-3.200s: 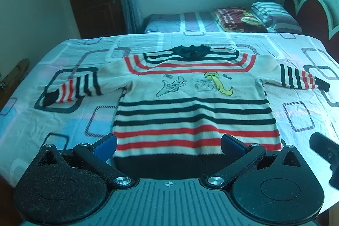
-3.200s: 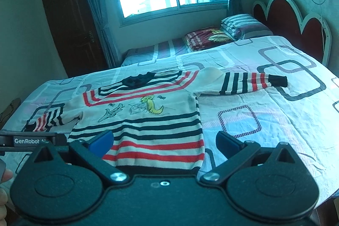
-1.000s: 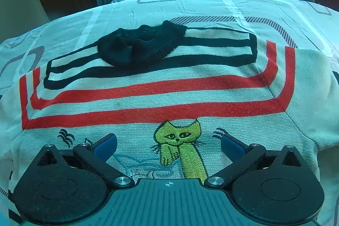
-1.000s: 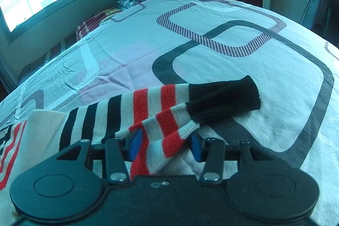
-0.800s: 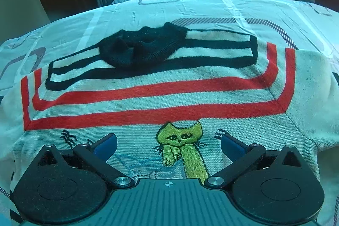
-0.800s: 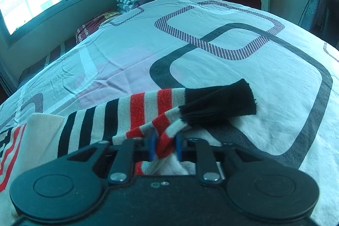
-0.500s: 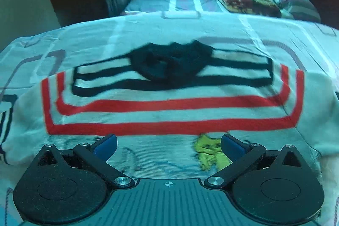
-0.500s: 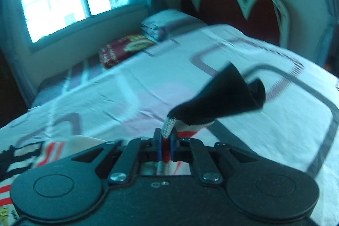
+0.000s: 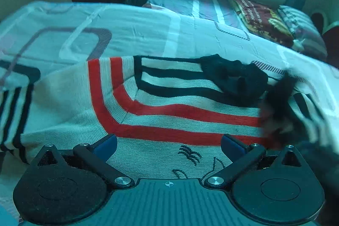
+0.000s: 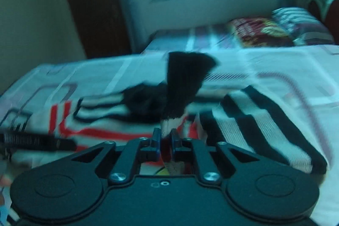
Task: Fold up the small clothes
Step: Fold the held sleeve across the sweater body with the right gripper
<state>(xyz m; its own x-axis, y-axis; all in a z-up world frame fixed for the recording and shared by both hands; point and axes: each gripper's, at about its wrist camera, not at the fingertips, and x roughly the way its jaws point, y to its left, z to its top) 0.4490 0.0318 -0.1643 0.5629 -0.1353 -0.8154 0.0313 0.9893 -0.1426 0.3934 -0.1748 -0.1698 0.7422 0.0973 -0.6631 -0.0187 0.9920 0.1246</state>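
A small cream sweater [image 9: 161,120] with red and black stripes and a black collar [image 9: 233,79] lies flat on the bed. My left gripper [image 9: 168,142] is open and empty, low over the sweater's chest near its left shoulder. My right gripper [image 10: 165,139] is shut on the right sleeve [image 10: 184,82], whose black cuff stands up over the collar area. The sleeve's striped part [image 10: 260,124] trails to the right. The held sleeve shows blurred at the right of the left wrist view [image 9: 279,107].
The bed sheet [image 9: 127,31] is white with rounded square patterns. Pillows and a folded blanket [image 9: 264,22] lie at the far edge under the window. A dark door [image 10: 93,3] is at the back left. The left gripper's body [image 10: 31,141] shows at the left.
My right gripper closed on the right sleeve, lifted it and carried it left over the sweater's body. My left gripper moved left toward the left shoulder, staying open.
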